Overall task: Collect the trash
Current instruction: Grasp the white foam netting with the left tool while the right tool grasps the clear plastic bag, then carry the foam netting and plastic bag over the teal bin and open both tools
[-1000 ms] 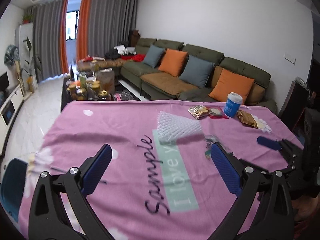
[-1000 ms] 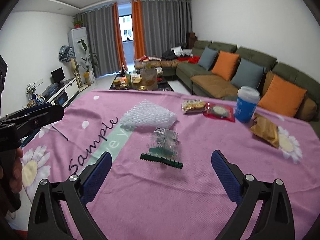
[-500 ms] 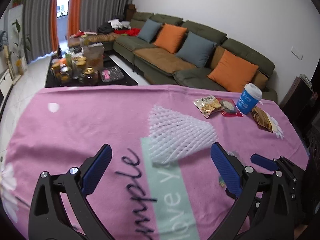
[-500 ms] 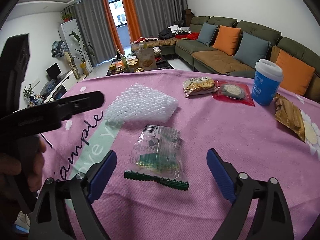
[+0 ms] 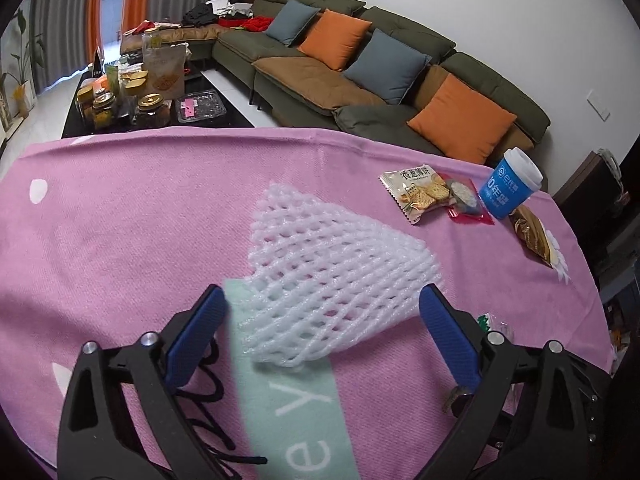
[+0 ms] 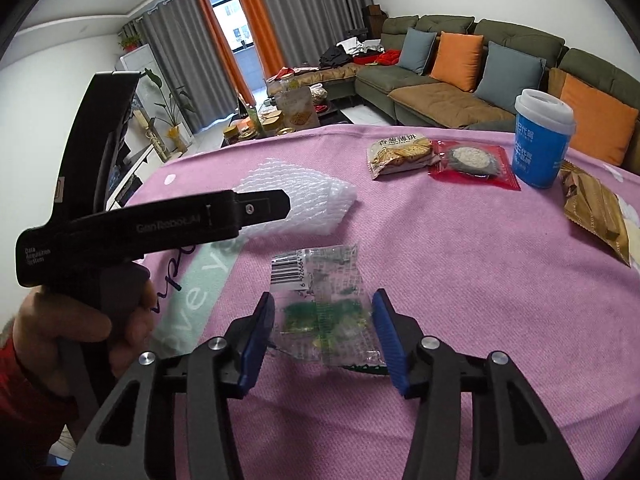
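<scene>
Right gripper (image 6: 323, 334): jaws closing, blue pads flanking a clear crinkled wrapper (image 6: 324, 300) with a barcode and green print; wrapper squarely between the pads, lying on the pink cloth (image 6: 460, 272), pads near its side edges, firm contact not yet evident.

Left gripper (image 5: 320, 334): jaws spread wide and just starting to close, straddling the near end of a white foam net (image 5: 340, 264), which stretches off toward 12 o'clock over the mint stripe of the cloth. No pad touching the net yet.

From the right gripper outward: net at 11 o'clock, partly behind the left gripper's black body; at 1 o'clock a cracker packet (image 6: 400, 152), touching it a red snack wrapper (image 6: 474, 164), then a blue paper cup (image 6: 542, 142) and, at 2 o'clock, a gold wrapper (image 6: 596, 208).

Step in hand, by appearance: a double pick-up, each gripper taking one piece of trash. Next calls for closing fully on the thin film without skidding it, squeezing the soft net enough to hold, then lifting both clear. No bin in view.
</scene>
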The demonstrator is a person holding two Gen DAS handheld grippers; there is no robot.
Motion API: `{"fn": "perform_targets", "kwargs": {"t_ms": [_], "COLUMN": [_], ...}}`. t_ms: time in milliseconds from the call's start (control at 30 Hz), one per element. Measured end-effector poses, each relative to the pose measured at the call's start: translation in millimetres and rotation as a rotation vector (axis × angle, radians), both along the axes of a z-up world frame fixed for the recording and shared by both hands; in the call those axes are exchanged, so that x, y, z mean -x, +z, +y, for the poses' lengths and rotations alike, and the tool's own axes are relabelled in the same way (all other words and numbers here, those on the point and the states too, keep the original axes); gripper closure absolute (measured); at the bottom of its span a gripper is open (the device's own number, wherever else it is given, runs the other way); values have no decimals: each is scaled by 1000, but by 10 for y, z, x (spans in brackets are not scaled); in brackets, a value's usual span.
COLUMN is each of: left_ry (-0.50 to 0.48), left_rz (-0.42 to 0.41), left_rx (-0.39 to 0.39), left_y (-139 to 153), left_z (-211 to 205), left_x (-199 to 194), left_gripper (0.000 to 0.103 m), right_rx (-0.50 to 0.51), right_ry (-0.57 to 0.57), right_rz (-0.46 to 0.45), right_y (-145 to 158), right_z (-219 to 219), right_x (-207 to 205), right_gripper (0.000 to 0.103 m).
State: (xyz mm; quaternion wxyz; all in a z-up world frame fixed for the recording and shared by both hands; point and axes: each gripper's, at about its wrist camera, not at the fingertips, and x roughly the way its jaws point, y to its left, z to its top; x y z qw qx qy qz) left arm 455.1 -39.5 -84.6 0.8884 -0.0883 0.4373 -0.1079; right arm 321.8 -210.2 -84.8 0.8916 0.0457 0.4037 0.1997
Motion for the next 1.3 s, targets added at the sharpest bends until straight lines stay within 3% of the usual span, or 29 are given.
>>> {"fn": "perform_targets", "kwargs": {"t_ms": [67, 167, 200, 233, 300, 400, 700, 967, 1300], "left_ry": [-3, 2, 5, 5, 2, -9, 25, 78, 132], "left_rz": [-9, -15, -15, -13, -13, -17, -76, -224, -330], "left_rx": [-29, -46, -48, -41, -25, 4, 40, -11, -8], "left_y": [4, 12, 18, 18, 23, 35, 208, 631, 977], "left_z": [-31, -44, -32, -16, 9, 13, 122, 349, 647], "left_x": [25, 51, 57, 62, 80, 123, 410, 1070, 1952], "left_gripper": [36, 47, 59, 62, 80, 88, 90, 89, 89], "right_rx": [-11, -24, -25, -29, -41, -50, -57, -43, -25], "right_ry": [3, 6, 5, 2, 6, 14, 9, 18, 48], "right_rz": [-6, -10, -10, -10, -14, -20, -53, -114, -189], "right_y": [12, 20, 20, 18, 24, 48, 159, 380, 632], "right_z": [-7, -18, -26, -39, -52, -77, -136, -55, 124], "right_x": [25, 46, 58, 58, 72, 94, 193, 377, 729], "right_gripper": [56, 62, 62, 63, 64, 70, 70, 70, 70]}}
